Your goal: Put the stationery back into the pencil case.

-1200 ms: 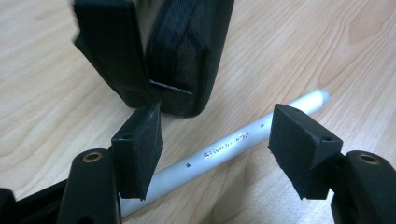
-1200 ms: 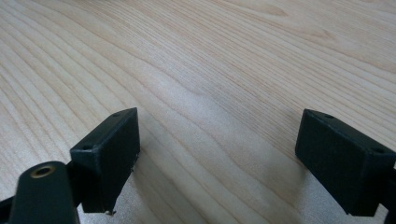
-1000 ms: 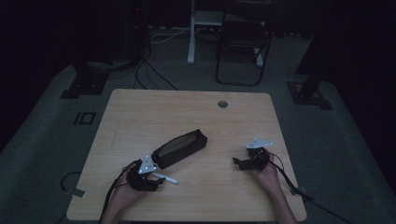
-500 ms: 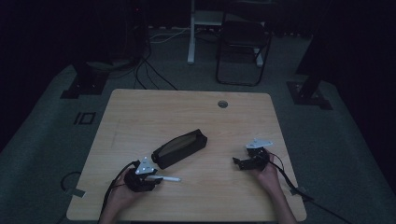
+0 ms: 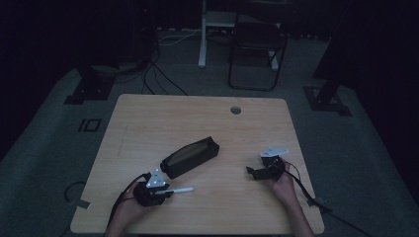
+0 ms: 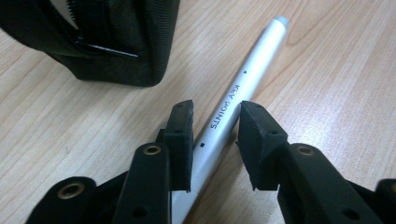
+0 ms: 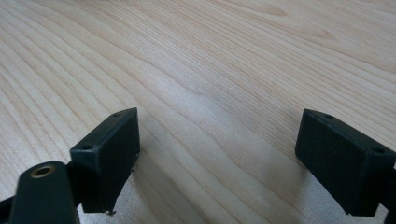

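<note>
**Two hand-held grippers low over a wooden table**

The left gripper (image 5: 157, 190) sits near the table's (image 5: 148, 123) front edge, jaws pinching a white pen (image 6: 243, 91). The pen lies flat, its long axis running rightward from the jaws, just beside a black pencil case (image 5: 190, 157). The right gripper (image 5: 256, 172) rests well apart, pointing left, jaws spread over bare wood.

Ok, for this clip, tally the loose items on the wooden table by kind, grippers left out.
Black fabric zip pouch: 1
White plastic pen printed KEY POINTS: 1
Total: 2
The pen lies between the left gripper jaws; the right gripper is open over bare wood.
</note>
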The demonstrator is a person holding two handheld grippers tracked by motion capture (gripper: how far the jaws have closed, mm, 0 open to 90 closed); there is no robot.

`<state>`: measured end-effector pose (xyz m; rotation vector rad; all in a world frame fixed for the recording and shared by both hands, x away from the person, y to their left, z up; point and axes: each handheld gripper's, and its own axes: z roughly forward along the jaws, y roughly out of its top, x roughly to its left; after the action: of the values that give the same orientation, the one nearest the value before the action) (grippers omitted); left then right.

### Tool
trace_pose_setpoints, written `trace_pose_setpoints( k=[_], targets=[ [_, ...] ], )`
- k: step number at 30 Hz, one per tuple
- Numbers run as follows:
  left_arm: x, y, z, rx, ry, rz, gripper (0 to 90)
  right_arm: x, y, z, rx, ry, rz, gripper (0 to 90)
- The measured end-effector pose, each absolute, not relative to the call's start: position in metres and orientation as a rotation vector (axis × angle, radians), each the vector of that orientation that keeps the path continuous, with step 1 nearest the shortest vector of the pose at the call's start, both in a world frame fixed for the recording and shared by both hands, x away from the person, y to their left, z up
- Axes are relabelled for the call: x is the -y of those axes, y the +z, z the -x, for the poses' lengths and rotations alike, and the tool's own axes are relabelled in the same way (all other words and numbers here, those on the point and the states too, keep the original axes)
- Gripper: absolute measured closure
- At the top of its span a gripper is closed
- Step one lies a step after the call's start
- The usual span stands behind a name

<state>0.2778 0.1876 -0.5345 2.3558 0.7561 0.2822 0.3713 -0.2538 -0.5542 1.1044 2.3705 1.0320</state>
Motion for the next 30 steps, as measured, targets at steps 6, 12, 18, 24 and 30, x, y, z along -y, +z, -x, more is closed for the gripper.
trace_pose_setpoints(
  k=[6,12,18,24,30],
  targets=[
    [-0.18,-0.534,-0.276,-0.71,0.273,-2.371,77.8,0.254,-0.554,-0.371,-2.37,1.032,-1.104,13.9],
    [-0.173,-0.535,-0.276,-0.701,0.262,-2.364,78.3,0.254,-0.554,-0.371,-2.37,1.032,-1.105,13.9],
    [-0.169,-0.536,-0.277,-0.713,0.227,-2.341,78.5,0.254,-0.554,-0.371,-2.37,1.032,-1.105,13.9],
    [-0.164,-0.537,-0.277,-0.704,0.219,-2.333,78.6,0.254,-0.554,-0.371,-2.37,1.032,-1.105,13.9],
    [-0.164,-0.537,-0.278,-0.701,0.208,-2.334,78.8,0.254,-0.554,-0.371,-2.37,1.032,-1.105,13.9]
  ],
)
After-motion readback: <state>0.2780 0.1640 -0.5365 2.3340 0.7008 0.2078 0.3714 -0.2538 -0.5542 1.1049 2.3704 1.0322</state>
